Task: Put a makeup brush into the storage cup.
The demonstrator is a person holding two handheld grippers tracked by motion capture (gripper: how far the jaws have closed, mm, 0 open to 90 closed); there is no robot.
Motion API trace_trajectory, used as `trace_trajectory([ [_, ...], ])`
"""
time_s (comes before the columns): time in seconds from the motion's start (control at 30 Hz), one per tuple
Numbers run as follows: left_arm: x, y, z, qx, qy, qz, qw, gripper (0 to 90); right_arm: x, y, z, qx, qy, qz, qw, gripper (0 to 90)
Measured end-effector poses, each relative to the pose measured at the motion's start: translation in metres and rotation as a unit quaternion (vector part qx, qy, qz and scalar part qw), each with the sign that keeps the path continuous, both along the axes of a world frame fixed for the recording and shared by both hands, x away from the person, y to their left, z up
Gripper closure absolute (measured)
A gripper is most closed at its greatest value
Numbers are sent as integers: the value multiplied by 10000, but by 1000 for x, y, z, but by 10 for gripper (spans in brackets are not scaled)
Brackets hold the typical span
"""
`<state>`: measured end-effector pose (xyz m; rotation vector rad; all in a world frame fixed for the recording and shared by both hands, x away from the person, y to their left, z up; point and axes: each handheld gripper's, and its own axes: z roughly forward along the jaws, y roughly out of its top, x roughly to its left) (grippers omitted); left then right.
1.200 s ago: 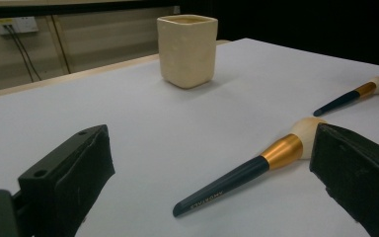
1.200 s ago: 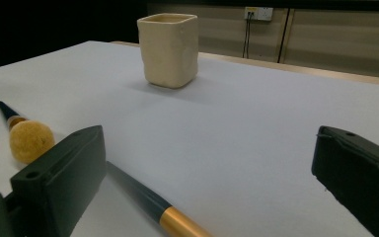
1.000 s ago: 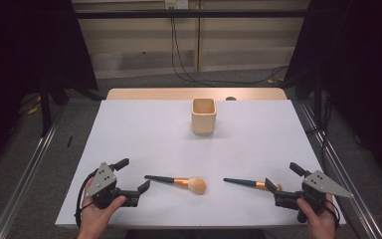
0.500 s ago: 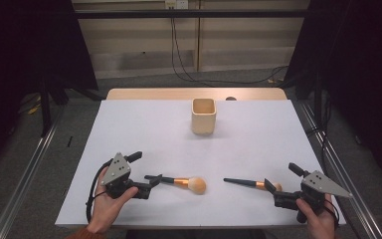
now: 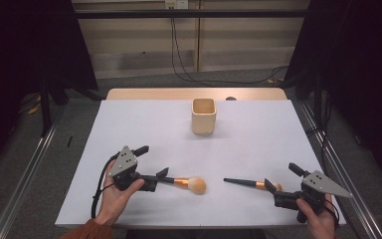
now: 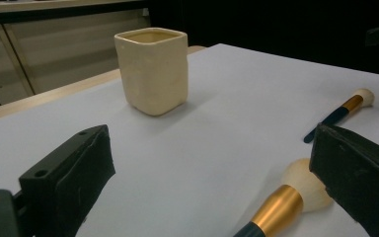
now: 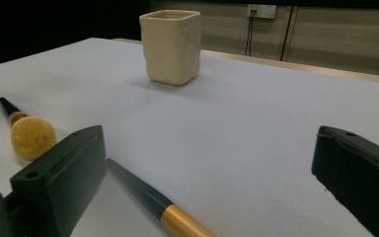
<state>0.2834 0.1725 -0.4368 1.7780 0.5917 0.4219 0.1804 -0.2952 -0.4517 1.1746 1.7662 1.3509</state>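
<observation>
We hold our left gripper (image 5: 151, 167) low over the near left part of the white counter (image 5: 258, 144), its fingers (image 6: 69, 177) spread wide around the dark handle of the larger makeup brush (image 5: 186, 183) — not pinching it. That brush lies flat on the counter, gold ferrule and pale round head pointing toward the right. In the left gripper view the head sits just beside the right-hand finger; we cannot tell whether they touch.

Our right gripper (image 5: 288, 185) rests at the near right corner, fingers (image 7: 59, 177) also spread and holding nothing. The smaller makeup brush (image 5: 251, 183) lies just in front of it, its thin dark handle pointing left toward the first brush.

A cream square cup (image 5: 203, 116) stands upright toward the far middle of the counter — well apart from both brushes.
</observation>
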Motion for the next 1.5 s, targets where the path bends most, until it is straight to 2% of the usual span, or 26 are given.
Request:
trace_trajectory([
  [0.17, 6, -8, 2, -40, -34, -22, 10000, 26, 0, 0, 0, 3, -5, 6, 10000, 0],
  [0.2, 9, -11, 3, -6, -88, -48, 9999, 26, 0, 0, 0, 1, -6, 8, 10000, 0],
  [0.37, 14, -25, 5, 75, -105, -174, 9998, 27, 0, 0, 0, -8, -12, 19, 10000, 0],
  [0.43, 19, -31, 5, 47, -6, -295, 9996, 27, 0, 0, -1, -12, -6, 28, 10000, 0],
  [0.53, 22, -36, 4, 74, 39, -311, 9995, 27, 0, 0, -1, 0, -1, 23, 10000, 0],
  [0.6, 26, -40, 3, 178, 19, -388, 9991, 22, 0, -1, -1, -2, 6, 23, 10000, 0],
  [0.63, 27, -43, 3, 337, -43, -450, 9984, 22, 0, -1, -1, 7, 17, 6, 10000, 0],
  [0.67, 27, -45, 3, 316, 9, -523, 9981, 21, 0, -1, -1, 11, 18, -12, 10000, 0],
  [0.83, 31, -48, 6, 483, 177, -658, 9965, 18, 0, 0, -1, 7, 22, 11, 10000, 0],
  [0.87, 33, -48, 7, 525, 294, -718, 9956, 18, 0, 0, -1, 9, 24, 15, 10000, 0],
  [0.9, 33, -48, 7, 525, 294, -718, 9956, 19, 0, 0, -1, 7, 20, 17, 10000, 0],
  [0.97, 36, -48, 6, 773, 422, -794, 9929, 21, 0, -1, -1, 5, 21, 5, 10000, 0],
  [1.0, 36, -48, 6, 773, 422, -794, 9929, 21, 0, -1, -1, 5, 21, 5, 10000, 0],
  [1.1, 39, -48, 6, 893, 559, -892, 9904, 21, 1, -1, -1, -1, 27, 17, 10000, 0],
  [1.13, 40, -49, 7, 992, 572, -918, 9892, 22, 0, -1, -1, 9, 38, 23, 10000, 0],
  [1.23, 42, -51, 7, 1080, 726, -979, 9866, 24, 0, 0, -1, 48, 51, 16, 10000, 0],
  [1.27, 43, -51, 8, 1190, 772, -1031, 9845, 25, 0, 0, -1, 43, 50, 21, 10000, 0],
  [1.33, 44, -52, 7, 1250, 887, -1116, 9819, 26, 0, 0, -1, 50, 55, 19, 10000, 0],
  [1.37, 45, -52, 7, 1360, 972, -1188, 9787, 27, 0, 0, -1, 46, 55, 18, 10000, 0],
  [1.43, 46, -53, 5, 1474, 973, -1287, 9758, 26, 0, 0, -1, 33, 63, 22, 10000, 0],
  [1.5, 46, -54, 3, 1709, 960, -1341, 9714, 28, 0, 0, -1, 20, 52, 40, 10000, 0],
])
